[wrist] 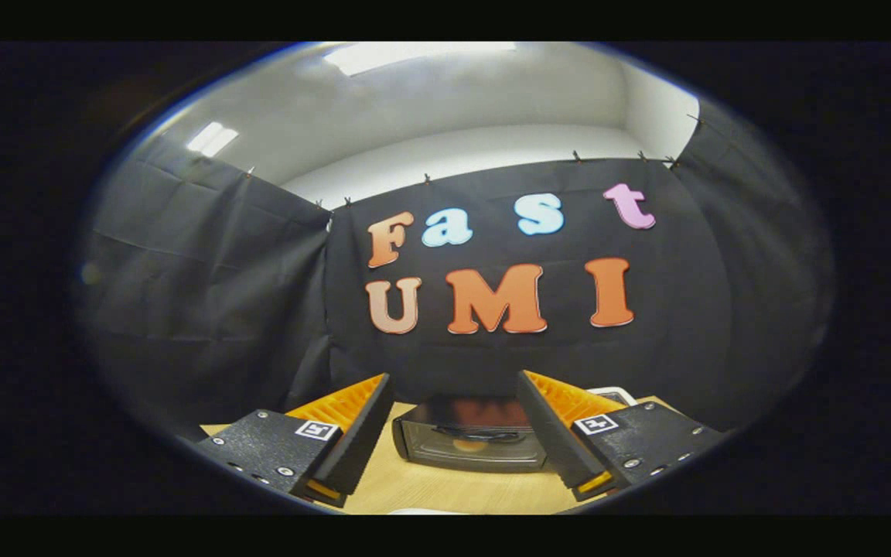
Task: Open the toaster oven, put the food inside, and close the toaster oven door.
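Pale wood-grain table [445,487] carries the toaster oven [470,437], which sits toward the far edge, close to the black cloth wall of the booth, its glass door facing the camera. Door appears closed; a dark handle runs across the upper part of the door, and an orange glint shows through the glass, though I cannot tell whether it is a reflection or something inside. Gripper [453,422] is spread wide, fingers holding nothing, well apart from the oven and framing it, so that the oven shows between them and beyond their tips. Judgement: this wide, centred stance suits an approach to the handle, so the opening step looks not yet begun. A small white-edged object [614,396] peeks out behind the right finger near the table's far right corner; too hidden to identify, possibly the dish with the food. Camera is tilted up, taking in much wall and ceiling, so the near table edge is hardly visible.
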Tool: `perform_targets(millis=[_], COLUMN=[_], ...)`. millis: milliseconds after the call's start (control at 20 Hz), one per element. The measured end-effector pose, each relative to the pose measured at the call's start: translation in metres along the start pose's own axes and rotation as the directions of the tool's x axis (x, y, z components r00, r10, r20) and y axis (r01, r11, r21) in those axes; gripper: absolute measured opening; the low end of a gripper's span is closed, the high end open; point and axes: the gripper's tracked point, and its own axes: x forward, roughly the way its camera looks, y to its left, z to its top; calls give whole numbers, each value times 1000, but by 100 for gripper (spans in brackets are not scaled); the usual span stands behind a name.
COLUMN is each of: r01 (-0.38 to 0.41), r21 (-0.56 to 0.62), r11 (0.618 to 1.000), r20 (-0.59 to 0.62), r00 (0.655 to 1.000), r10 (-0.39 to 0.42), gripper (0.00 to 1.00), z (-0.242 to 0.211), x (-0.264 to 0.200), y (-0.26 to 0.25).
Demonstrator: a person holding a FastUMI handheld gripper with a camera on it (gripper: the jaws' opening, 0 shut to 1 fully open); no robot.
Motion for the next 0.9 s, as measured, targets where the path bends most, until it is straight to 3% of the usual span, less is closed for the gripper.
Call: perform_targets(millis=[250, 900], r01=[16, 43], r21=[-60, -41], r11=[998, 998], r20=[63, 82], r00=[998, 996], r10=[-12, -40], gripper=[95, 96], z=[23, 30], x=[-18, -14], y=[1, -11])
